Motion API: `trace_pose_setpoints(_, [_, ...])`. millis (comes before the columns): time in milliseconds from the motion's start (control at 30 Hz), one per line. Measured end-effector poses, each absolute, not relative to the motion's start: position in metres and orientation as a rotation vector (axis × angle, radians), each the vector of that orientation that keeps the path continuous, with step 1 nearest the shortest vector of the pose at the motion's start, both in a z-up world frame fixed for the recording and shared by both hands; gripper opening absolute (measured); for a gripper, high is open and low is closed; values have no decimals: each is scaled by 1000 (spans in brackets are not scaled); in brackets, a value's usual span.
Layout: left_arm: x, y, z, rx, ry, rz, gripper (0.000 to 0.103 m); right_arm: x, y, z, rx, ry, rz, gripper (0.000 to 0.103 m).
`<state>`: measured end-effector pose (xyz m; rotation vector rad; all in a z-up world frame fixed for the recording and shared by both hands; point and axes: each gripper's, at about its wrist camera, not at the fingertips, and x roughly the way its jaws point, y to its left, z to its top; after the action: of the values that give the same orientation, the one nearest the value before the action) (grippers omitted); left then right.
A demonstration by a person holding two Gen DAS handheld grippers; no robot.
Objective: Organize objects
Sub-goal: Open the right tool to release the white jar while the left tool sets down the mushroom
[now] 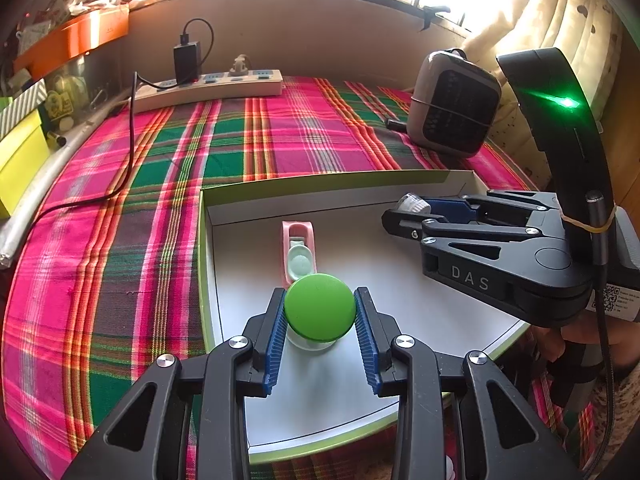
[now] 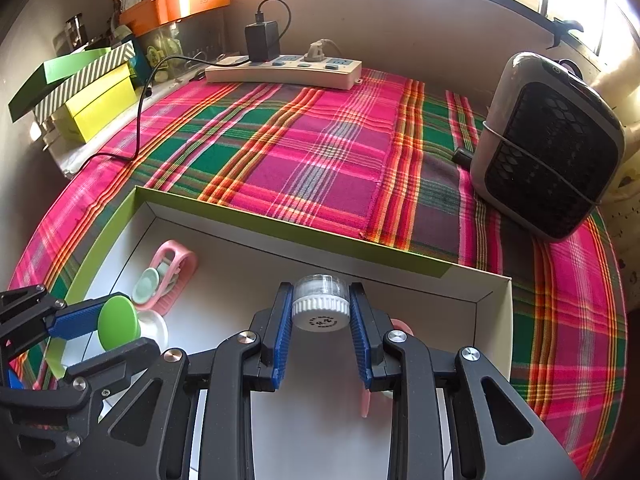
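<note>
Here the green-capped jar (image 1: 319,307) looks round, glossy, white-bodied.

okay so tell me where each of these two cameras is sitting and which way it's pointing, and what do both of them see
Left wrist: rides the left hand-held gripper, looking forward and down into the white box; its own fingers clamp a green-lidded jar, and the right hand-held gripper shows at right.
Right wrist: rides the right gripper, tilted down over the same box; its fingers clamp a clear jar with a white cap, the left gripper at lower left.
Shared: box, pink clip, plaid cloth, power strip, grey fan.
</note>
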<state>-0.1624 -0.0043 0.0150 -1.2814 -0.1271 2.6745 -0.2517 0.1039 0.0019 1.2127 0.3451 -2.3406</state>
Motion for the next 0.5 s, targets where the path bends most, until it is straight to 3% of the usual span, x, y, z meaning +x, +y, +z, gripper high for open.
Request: trace_pose_setpoints(500, [-163, -5, 14, -1285, -117, 2675, 32, -251, 102, 2, 1219, 365, -2353, 29])
